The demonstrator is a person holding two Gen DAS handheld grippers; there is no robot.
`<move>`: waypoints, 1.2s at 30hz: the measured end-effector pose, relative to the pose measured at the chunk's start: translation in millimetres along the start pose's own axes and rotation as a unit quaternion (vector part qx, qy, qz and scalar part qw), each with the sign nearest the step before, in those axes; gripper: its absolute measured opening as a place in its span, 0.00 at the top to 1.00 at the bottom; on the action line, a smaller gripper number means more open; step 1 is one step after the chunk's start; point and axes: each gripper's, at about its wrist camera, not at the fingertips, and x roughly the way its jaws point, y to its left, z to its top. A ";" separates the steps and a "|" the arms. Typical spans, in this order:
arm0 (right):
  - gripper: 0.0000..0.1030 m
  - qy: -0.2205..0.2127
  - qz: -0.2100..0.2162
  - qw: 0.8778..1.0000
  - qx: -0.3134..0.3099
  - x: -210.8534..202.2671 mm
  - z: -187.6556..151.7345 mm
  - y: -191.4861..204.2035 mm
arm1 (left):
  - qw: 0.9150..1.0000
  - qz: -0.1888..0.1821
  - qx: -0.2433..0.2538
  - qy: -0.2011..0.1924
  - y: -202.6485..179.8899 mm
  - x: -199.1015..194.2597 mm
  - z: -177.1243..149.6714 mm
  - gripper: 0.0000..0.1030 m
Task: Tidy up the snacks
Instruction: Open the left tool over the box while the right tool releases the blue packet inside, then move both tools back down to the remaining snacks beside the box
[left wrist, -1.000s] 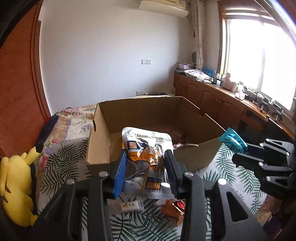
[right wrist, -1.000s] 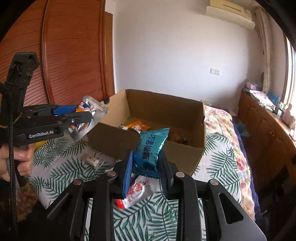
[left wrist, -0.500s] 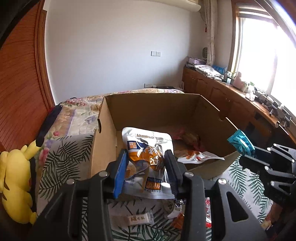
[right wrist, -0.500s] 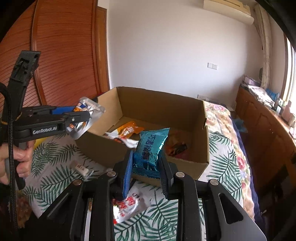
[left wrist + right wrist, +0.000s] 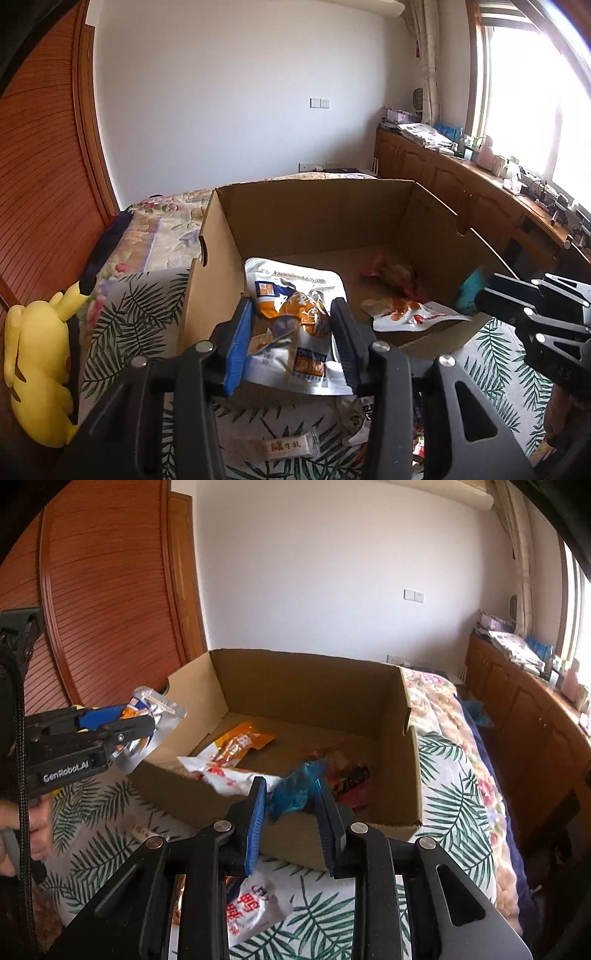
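Carrying both packets over the cardboard box [image 5: 436, 221], left gripper [image 5: 291, 332] clenching the white-orange pouch [image 5: 295, 325], right gripper [image 5: 290, 805] clenching the blue packet [image 5: 295, 790]; release only once past the rim

brown box [image 5: 310, 686]; teal packet [image 5: 291, 794]; green palm-leaf sheet [image 5: 450, 805]; yellow plush [image 5: 37, 369].

Daylight floods in from the window [image 5: 532, 110] on my right, blown out to white glare. The white wall [image 5: 240, 92] is evenly lit. Both my fisheye views bend straight lines and go black in the corners. Near my fingers, detail stays fairly sharp.
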 end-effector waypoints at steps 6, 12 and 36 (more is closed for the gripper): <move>0.65 0.001 0.019 0.999 0.030 5.9 0.3 -5.2 | 1.000 -0.010 -0.004 0.005 -0.3 -1.0 -0.1 0.50; 0.62 -0.016 0.022 0.999 0.027 -9.9 -10.9 -2.3 | 1.000 -0.019 -0.001 -0.008 -3.6 -15.9 -4.5 0.44; 0.60 0.013 0.062 0.998 0.008 -33.1 -101.0 30.4 | 0.997 -0.060 0.041 -0.016 -20.0 -79.8 -68.1 0.44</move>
